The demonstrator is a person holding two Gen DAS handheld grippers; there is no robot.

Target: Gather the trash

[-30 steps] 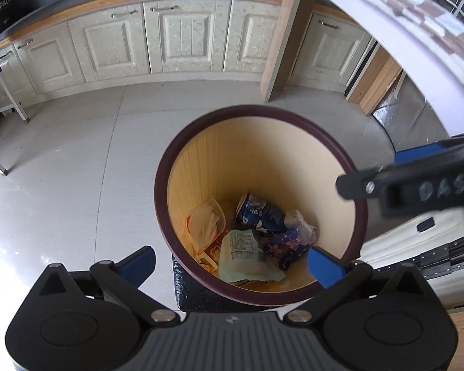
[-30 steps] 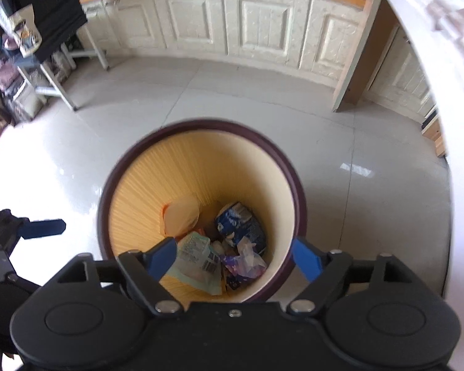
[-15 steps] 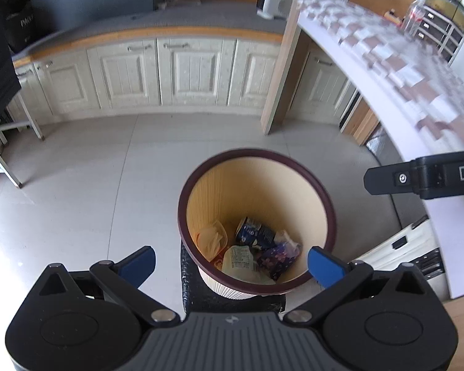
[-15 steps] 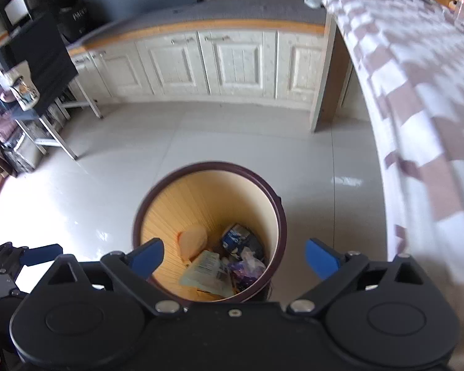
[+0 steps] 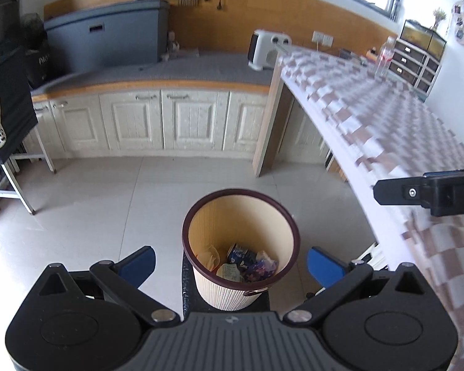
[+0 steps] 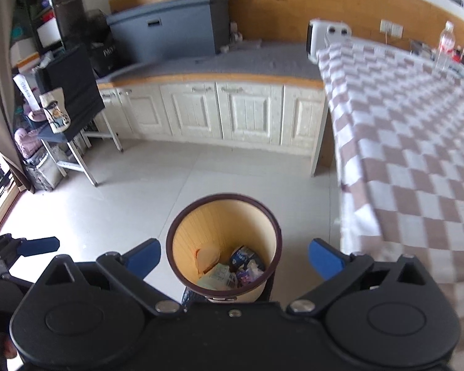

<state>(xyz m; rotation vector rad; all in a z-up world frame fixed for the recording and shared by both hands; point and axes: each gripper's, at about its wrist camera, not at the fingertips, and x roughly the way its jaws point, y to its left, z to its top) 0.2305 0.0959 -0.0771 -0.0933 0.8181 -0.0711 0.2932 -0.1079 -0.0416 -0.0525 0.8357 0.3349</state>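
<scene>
Evidently both grippers, left gripper point(image 5: 230, 261) and right gripper point(image 6: 234, 258), hang wide and empty above the bin point(image 5: 283, 266) at lower centre, its trash point(image 5: 247, 264) already dropped inside; right jaws are opening.

The open mouth of the waste bin point(image 5: 241, 241) is unobstructed from above; bare floor point(image 5: 108, 210) lies to its left and beyond; the checked tabletop point(image 6: 417, 160) edge crowds its right, cabinets point(image 6: 225, 111) wall the far side
</scene>
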